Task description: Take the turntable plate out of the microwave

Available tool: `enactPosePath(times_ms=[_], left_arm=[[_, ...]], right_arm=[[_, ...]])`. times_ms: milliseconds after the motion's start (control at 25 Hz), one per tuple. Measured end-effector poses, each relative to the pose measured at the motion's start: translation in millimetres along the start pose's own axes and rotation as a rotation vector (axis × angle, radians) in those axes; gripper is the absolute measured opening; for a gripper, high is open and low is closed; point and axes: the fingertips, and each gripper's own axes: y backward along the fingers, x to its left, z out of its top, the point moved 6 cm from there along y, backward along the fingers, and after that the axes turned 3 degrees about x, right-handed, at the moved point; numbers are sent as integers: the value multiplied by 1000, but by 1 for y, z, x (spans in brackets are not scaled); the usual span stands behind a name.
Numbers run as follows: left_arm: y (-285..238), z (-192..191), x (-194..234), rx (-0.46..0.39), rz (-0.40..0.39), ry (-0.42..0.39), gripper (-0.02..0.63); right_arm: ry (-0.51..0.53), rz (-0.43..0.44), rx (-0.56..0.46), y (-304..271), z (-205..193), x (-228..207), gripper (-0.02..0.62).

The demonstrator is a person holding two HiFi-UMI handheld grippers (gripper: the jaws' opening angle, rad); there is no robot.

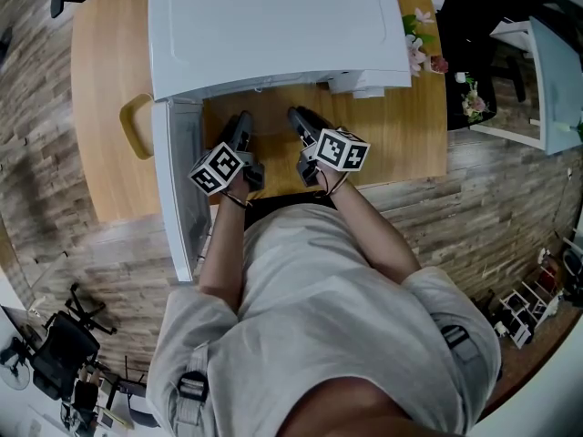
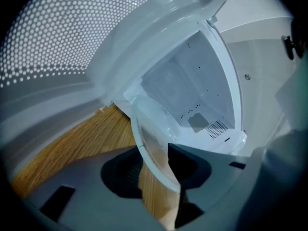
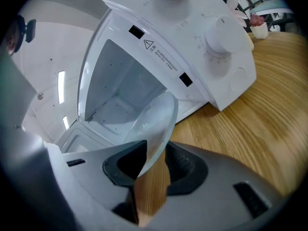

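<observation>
Microwave: I saw the white microwave (image 1: 273, 25) on the wooden worktop (image 1: 100, 107) at 12 o'clock from my tools. Its cavity (image 2: 192, 90) was open and bare inside.
Door: the door (image 1: 178, 189) stood swung out at 9 o'clock of the opening. In the left gripper view its perforated window (image 2: 48, 42) filled the 10 o'clock corner.
Left tool: the left tool (image 1: 241, 121) pointed at the opening from 6 o'clock. I had it clenched on the rim of the turntable plate (image 2: 154, 143), and the glass edge ran between its pads (image 2: 151, 170).
Right tool: the right tool (image 1: 296, 115) sat just beside the left one, at its 3 o'clock. It was also grasping the plate rim (image 3: 154, 124), which passed between its pads (image 3: 154, 162).
Turntable plate: the clear glass plate was outside the cavity, in front of the opening and above the worktop (image 3: 260, 114), carried by both tools. Both gripper views showed it tilted on edge. I could not pick it out in the head view.
Dial: a round white dial (image 3: 224, 35) sat on the control panel, at 2 o'clock in the right gripper view.
Flowers: small pink flowers (image 1: 419, 48) stood at 3 o'clock of the microwave, near the worktop edge.
</observation>
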Motion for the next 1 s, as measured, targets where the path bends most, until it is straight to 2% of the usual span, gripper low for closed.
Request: enactPosePath(times_ms=[280,320,400,480,640,720,840,1000], left_arm=[[3,-3,-3,-6,-45,10,167],[3,-2,-3,-8,-44,9,166],[3,0,-6,-12,-50,5,163],[4,0,-5,-8,-43,-1,161],[5,1,-6,-7,-43,1,161],[4,0,-6,-2,-48,1,161],[2,1,-5,-4,-47,-13,177],[-2,6,2,-74,-56,55,217]], right_arm=[[10,43,6,3,-5,-4,134],[17,50,9,2,-3,-6,146],[14,61,-2,0,7,-12,229],[-2,74,-22,-5,19,-18,244],[-17,99,-21,-26,32,-23,228],[-21,106,-22,-32,34,-25,149],[-52,149,-28,-31,34,-16,121],[-103,170,-34,-25,23,-9,110]])
